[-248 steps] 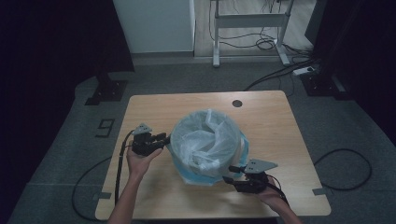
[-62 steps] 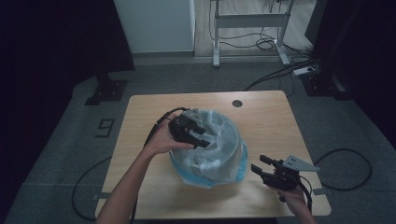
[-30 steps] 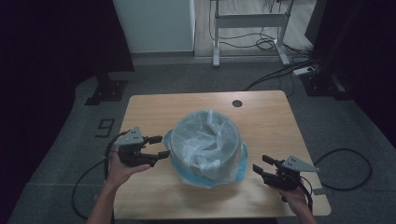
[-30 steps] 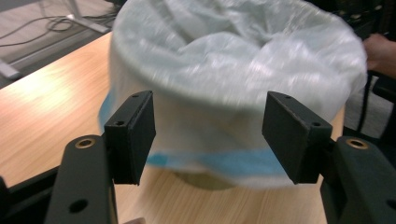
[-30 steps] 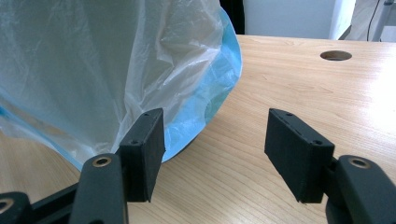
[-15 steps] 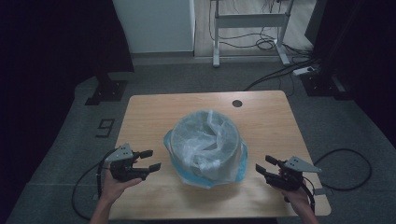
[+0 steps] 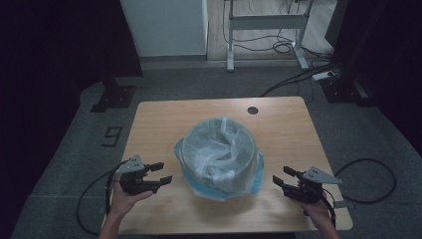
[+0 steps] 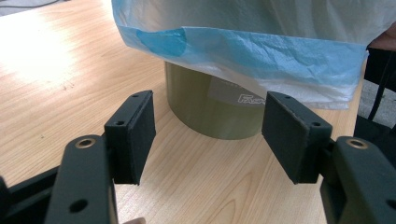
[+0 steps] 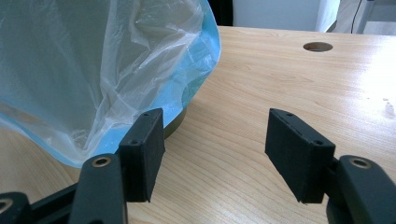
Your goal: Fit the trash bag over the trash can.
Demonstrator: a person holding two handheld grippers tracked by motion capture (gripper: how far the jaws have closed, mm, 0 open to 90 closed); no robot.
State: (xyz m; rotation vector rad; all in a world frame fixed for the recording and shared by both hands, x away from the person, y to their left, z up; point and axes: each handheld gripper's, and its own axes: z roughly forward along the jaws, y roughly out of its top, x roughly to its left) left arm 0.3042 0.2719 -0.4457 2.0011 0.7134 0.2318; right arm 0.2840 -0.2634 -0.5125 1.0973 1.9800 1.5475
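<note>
A round olive-green bin (image 8: 210,109) stands in the middle of the wooden table (image 7: 278,124), lined with a pale blue plastic bag (image 7: 219,154) whose edge hangs down over the rim. In the left gripper view the bag (image 8: 261,51) drapes over the bin's upper wall. My left gripper (image 7: 160,173) rests low at the table's left front, open, pointing at the bin. On the right front my right gripper (image 7: 281,176) is open too, a short way from the bag (image 9: 93,74). Neither has anything between its pads.
A round cable hole (image 7: 253,110) sits near the table's far edge. Cables trail from both grippers over the front edge onto the grey floor. A white desk frame (image 7: 263,25) with loose wires stands beyond the table. Dark curtains close off both sides.
My left gripper has drawn back from the bin's left side toward the front left of the table and sunk lower. The right gripper has kept still.
</note>
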